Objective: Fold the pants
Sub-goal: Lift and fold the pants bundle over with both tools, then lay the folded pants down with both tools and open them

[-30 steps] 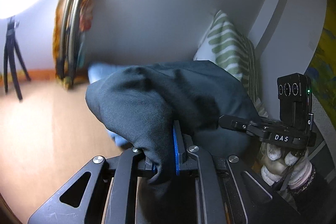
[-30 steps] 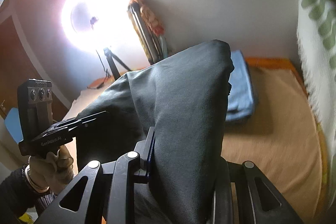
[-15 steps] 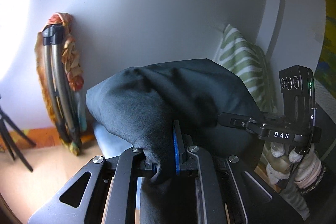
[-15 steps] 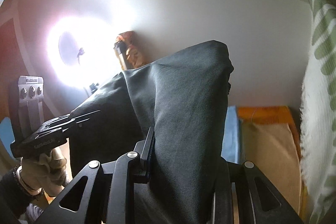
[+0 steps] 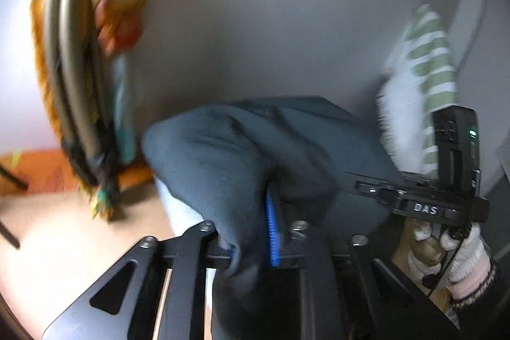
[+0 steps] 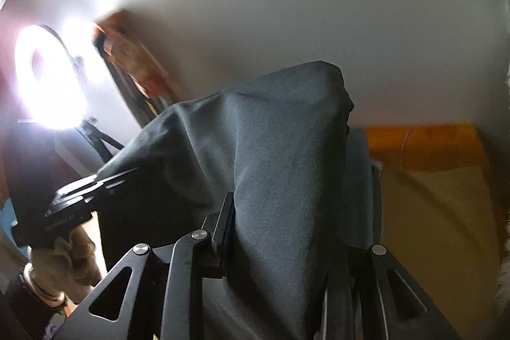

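Left gripper (image 5: 255, 231) pinching dark pants (image 5: 242, 148), right gripper (image 6: 280, 231) likewise; fabric blocking centre, striped pillow (image 5: 427, 69) at 2 o'clock; ring light (image 6: 47, 78) at 9 o'clock

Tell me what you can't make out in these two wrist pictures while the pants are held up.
- Left wrist view: the left gripper fingertips are wrapped in the dark pants; motion blur smears the folded chair.
- Right wrist view: the right gripper far finger is covered by pants; the ring light glare washes out its surroundings.
- Both: the pants' lower part is cut off by the bottom edge.
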The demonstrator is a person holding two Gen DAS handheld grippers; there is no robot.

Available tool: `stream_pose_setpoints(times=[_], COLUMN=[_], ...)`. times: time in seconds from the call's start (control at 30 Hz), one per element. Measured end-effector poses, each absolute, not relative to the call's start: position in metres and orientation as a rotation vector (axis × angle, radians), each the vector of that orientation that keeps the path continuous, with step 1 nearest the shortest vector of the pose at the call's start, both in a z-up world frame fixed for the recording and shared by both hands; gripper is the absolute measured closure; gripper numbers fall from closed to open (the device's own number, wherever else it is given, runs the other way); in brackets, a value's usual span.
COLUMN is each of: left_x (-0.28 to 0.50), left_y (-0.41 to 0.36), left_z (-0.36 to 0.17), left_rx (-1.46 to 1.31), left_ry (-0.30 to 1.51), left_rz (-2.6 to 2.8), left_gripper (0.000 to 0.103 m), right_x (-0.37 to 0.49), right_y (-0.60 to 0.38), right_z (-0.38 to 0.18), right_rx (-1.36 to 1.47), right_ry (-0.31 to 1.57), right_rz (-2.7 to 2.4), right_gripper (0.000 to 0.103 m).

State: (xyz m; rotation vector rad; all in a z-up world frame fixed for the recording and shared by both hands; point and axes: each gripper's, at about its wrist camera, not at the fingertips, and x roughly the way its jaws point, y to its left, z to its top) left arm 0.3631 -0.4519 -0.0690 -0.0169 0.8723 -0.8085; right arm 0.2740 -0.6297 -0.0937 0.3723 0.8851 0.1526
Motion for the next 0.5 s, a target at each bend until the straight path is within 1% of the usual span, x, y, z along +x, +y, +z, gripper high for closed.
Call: stream_pose_setpoints(times=[0.03,0.1,0.13,0.17,0.37,0.5], left_x=[0.365,0.365,0.364,0.362,0.351,0.332], left_y=[-0.449,-0.441,-0.437,-0.433,-0.409,-0.392], left_z=[-0.073,-0.074,-0.072,-0.069,-0.049,-0.04], left_rx=[-0.02,-0.024,-0.021,-0.015,-0.02,-0.02], left_ry=[0.885,0.89,0.88,0.869,0.835,0.828], left_rz=[-0.78,-0.75,-0.74,-0.732,-0.716,-0.731], left_gripper=[0.084,0.078,0.076,0.075,0.074,0.074], right_x=[0.276,0.277,0.277,0.275,0.263,0.247], right_y=[-0.631,-0.635,-0.636,-0.637,-0.636,-0.635], right_z=[-0.1,-0.104,-0.102,-0.098,-0.075,-0.06], right_rx=[0.344,0.328,0.325,0.304,0.231,0.246], right_ry=[0.906,0.915,0.911,0.901,0.874,0.845], right_rz=[0.117,0.091,0.073,0.042,-0.078,-0.092], right_gripper=[0.061,0.057,0.046,0.039,0.038,0.038])
